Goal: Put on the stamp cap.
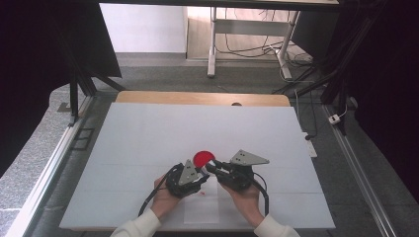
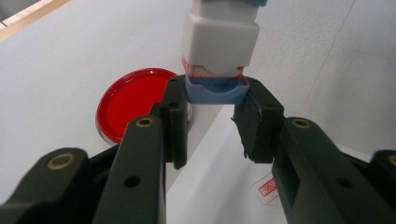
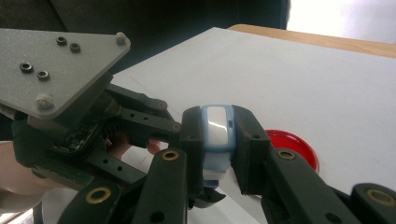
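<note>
Both hands come in from the bottom of the high view and meet near the middle of the white tabletop point(image 1: 148, 148), knuckles outward, each wrapped around the body of its tool. The left claw point(image 1: 201, 173) points toward the right one, and the right claw point(image 1: 211, 167) points back at it, so the two sets of jaws meet tip to tip just in front of the red ink pad point(image 1: 203, 158).

Between them is a self-inking stamp point(image 2: 219, 42), white in the body with a light blue end piece. In the left gripper view the left claw is closed nearly as far as it goes, its black pads pressed on either side of the blue base point(image 2: 215, 89) of the stamp. In the right gripper view the right claw is likewise drawn in tight, its pads clamped on the blue and white cap point(image 3: 217, 128) at the stamp's other end. The stamp is thus held off the tabletop by both claws, just beside the red ink pad and above a sheet of paper point(image 2: 219, 186) that carries a small red stamped mark point(image 2: 267, 187).
</note>
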### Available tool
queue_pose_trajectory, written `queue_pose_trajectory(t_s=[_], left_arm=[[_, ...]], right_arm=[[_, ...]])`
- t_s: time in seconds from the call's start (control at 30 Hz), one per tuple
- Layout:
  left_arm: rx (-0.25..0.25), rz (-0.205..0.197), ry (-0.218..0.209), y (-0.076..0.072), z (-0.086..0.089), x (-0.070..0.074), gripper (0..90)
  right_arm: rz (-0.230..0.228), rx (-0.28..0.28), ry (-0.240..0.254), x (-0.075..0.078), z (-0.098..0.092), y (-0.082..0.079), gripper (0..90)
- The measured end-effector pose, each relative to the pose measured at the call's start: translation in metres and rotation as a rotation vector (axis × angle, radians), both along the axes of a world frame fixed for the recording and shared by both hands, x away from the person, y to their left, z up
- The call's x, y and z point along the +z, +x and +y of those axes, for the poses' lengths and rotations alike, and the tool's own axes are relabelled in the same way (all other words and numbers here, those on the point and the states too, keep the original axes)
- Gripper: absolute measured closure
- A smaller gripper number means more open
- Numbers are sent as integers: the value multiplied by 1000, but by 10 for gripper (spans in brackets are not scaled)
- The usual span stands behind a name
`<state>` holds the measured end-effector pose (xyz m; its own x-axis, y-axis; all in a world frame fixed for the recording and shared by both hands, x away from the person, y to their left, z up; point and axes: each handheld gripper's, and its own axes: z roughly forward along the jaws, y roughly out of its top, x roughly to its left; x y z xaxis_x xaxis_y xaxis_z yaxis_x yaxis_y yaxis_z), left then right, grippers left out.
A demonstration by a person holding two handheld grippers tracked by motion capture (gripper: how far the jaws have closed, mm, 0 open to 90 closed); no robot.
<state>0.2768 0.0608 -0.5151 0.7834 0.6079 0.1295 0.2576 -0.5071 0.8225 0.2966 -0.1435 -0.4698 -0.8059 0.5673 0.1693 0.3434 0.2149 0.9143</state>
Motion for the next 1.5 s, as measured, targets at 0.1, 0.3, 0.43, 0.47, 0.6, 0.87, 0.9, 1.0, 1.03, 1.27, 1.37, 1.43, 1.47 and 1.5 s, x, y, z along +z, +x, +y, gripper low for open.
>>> queue_pose_trajectory(t_s=[0.1, 0.3, 0.43, 0.47, 0.6, 0.87, 0.9, 1.0, 1.03, 1.27, 1.37, 1.43, 1.47, 1.5], left_arm=[[2, -4, -1, 0, 0, 0, 655], [7, -7, 1, 0, 0, 0, 655], [11, -14, 4, -1, 0, 0, 655], [12, -14, 4, -1, 0, 0, 655], [11, -12, 7, -1, 0, -1, 656], [14, -20, 15, -1, -1, -1, 656], [14, -20, 16, -1, -1, -1, 656], [15, -22, 19, -1, -1, -2, 656], [14, -21, 19, -1, -1, -2, 656], [14, -21, 22, -1, -2, -2, 656], [14, -21, 22, -1, -2, -2, 656], [16, -25, 26, -2, -2, -2, 656], [15, -25, 24, -2, -2, -2, 656], [16, -25, 24, -2, -3, -2, 656]], right_arm=[[3, -4, -3, 0, 1, 0, 751], [10, -11, -1, -1, 1, 0, 751], [17, -13, 0, -1, 1, 0, 751], [20, -12, 1, -1, 1, 0, 751], [33, -13, 3, -1, 1, 0, 751], [39, -15, 3, -2, 1, 0, 750], [39, -15, 3, -2, 1, 0, 750], [40, -16, 2, -2, 1, 0, 750], [41, -17, 1, -2, 1, 0, 750], [48, -21, 3, -2, 1, 0, 750], [53, -27, 2, -2, 1, 0, 749], [56, -29, 1, -2, 1, 0, 749], [57, -34, 0, -2, 1, 0, 749], [55, -39, -2, -2, 1, 0, 749]])
